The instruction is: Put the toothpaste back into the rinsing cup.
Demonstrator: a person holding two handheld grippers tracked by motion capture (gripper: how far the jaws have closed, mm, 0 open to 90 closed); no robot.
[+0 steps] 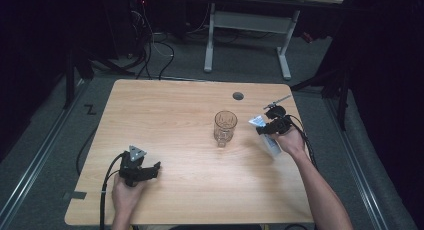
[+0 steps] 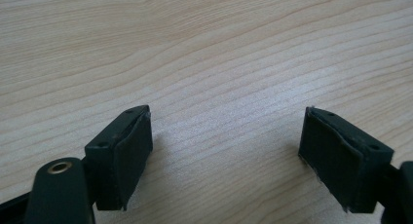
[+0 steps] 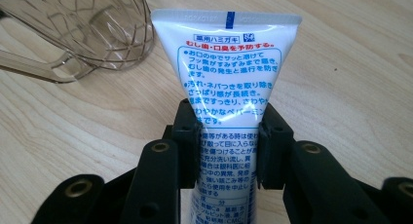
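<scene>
One wooden table (image 1: 175, 120) lies before you, a clear glass (image 1: 225, 127) upright on it. Your right gripper (image 3: 228, 151) pinches a white toothpaste tube (image 3: 225, 63) beside that glass; your left gripper (image 2: 226, 151) rests spread, holding nothing.

Bare table (image 1: 175, 115) left of the glass cup (image 1: 225, 127), sole obstacle beside the toothpaste tube (image 1: 264, 135)

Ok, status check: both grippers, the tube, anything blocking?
Right hand-held gripper shut on toothpaste tube, held off the table. Left hand-held gripper open, empty, low over table. Glass cup beside tube; nothing blocking.
</scene>
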